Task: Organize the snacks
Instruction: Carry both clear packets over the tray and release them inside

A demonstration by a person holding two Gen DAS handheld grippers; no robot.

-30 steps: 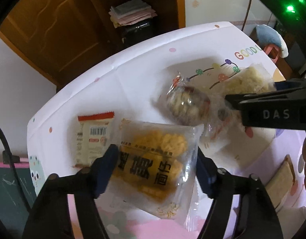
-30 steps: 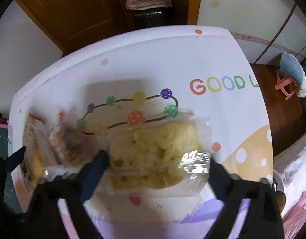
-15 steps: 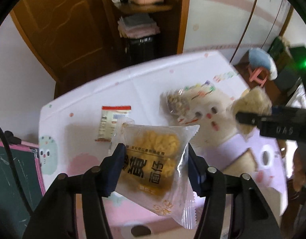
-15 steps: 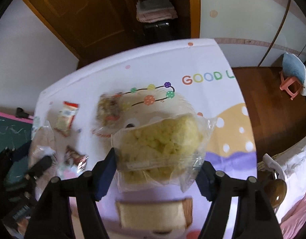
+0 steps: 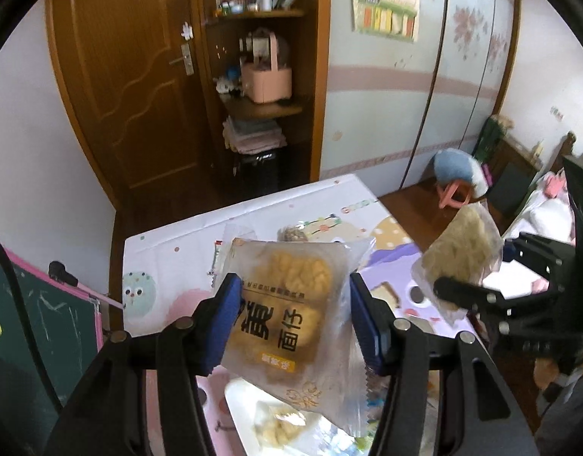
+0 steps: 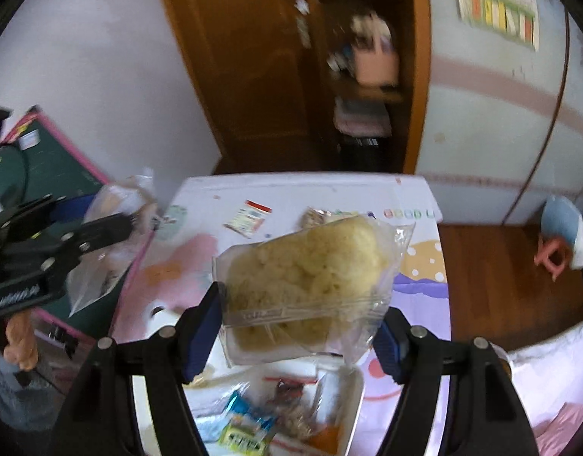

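Observation:
A clear packet of golden pastry (image 5: 291, 277) with dark printed characters hangs above the table (image 5: 169, 250). My left gripper (image 5: 294, 304) is shut on its sides, jaws still closing. My right gripper (image 6: 302, 315) is shut on a clear packet of pale yellow puffed cake (image 6: 310, 266), also held high. Each view shows the other gripper beside it: the right gripper (image 5: 462, 292) with its cake packet (image 5: 462, 250), and the left gripper (image 6: 101, 228), blurred. Under both lies a white tray (image 6: 352, 391) with several snacks.
A red-and-white sachet (image 6: 247, 218) and a nut packet (image 6: 314, 216) lie on the patterned tablecloth, a bread packet (image 5: 386, 290) nearer. A pink-framed chalkboard (image 5: 44, 323) stands left; door (image 5: 139, 87), shelves and a pink stool (image 5: 452, 193) lie beyond.
Both grippers closed on their packets and rose with them, so the table has dropped far below. The white tray has come into view under them.

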